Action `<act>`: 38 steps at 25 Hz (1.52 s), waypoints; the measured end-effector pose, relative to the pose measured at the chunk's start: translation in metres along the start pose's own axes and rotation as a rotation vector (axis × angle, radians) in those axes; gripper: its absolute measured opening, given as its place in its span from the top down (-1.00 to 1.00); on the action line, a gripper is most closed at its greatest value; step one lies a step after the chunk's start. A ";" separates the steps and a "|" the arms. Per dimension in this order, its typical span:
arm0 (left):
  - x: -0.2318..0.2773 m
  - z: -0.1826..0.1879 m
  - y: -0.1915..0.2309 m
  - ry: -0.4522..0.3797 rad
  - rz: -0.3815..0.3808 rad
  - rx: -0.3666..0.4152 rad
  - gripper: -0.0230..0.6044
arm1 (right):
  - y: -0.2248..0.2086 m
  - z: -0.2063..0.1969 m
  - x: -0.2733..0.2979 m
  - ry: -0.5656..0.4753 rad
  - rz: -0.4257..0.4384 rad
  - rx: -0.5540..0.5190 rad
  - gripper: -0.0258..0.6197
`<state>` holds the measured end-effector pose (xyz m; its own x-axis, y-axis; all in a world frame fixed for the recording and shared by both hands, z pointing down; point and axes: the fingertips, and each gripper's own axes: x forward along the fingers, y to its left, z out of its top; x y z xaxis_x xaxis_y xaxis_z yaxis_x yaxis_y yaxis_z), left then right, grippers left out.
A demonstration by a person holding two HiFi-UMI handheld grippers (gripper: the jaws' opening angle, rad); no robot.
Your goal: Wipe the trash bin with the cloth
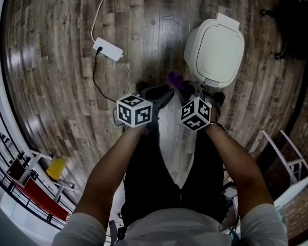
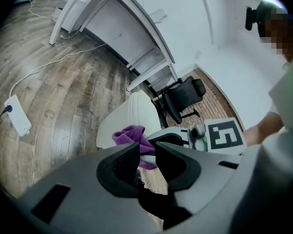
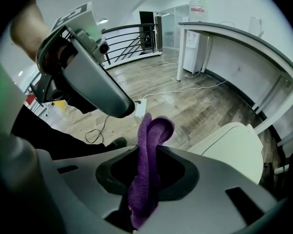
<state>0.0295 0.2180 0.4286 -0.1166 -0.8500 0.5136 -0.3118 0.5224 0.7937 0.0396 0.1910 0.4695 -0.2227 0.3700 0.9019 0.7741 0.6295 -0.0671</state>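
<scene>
A white trash bin (image 1: 215,50) with its lid closed stands on the wood floor ahead of me, to the right. It also shows in the left gripper view (image 2: 122,116) and the right gripper view (image 3: 234,140). My right gripper (image 3: 149,152) is shut on a purple cloth (image 3: 150,130), which sticks up out of the jaws. In the head view the cloth (image 1: 173,78) hangs beside the bin's near edge, apart from it. My left gripper (image 2: 147,152) sits just left of the right gripper (image 1: 187,86), its jaws a narrow gap apart with nothing between them.
A white power strip (image 1: 108,49) with cables lies on the floor to the left. A black office chair (image 2: 183,96) and a curved white counter (image 2: 117,28) stand beyond the bin. A railing (image 1: 0,111) runs along the left side. My shoe (image 3: 115,143) is below the grippers.
</scene>
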 end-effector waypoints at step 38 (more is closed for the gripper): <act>0.008 0.090 0.006 -0.236 -0.136 -0.045 0.60 | -0.321 0.018 0.036 0.894 0.034 -0.307 0.61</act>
<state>-0.0580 0.2083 0.4081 -0.2947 -0.9019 0.3156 -0.2979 0.4006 0.8665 -0.2275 0.0148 0.5159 0.2410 -0.3561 0.9028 0.9224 0.3732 -0.0991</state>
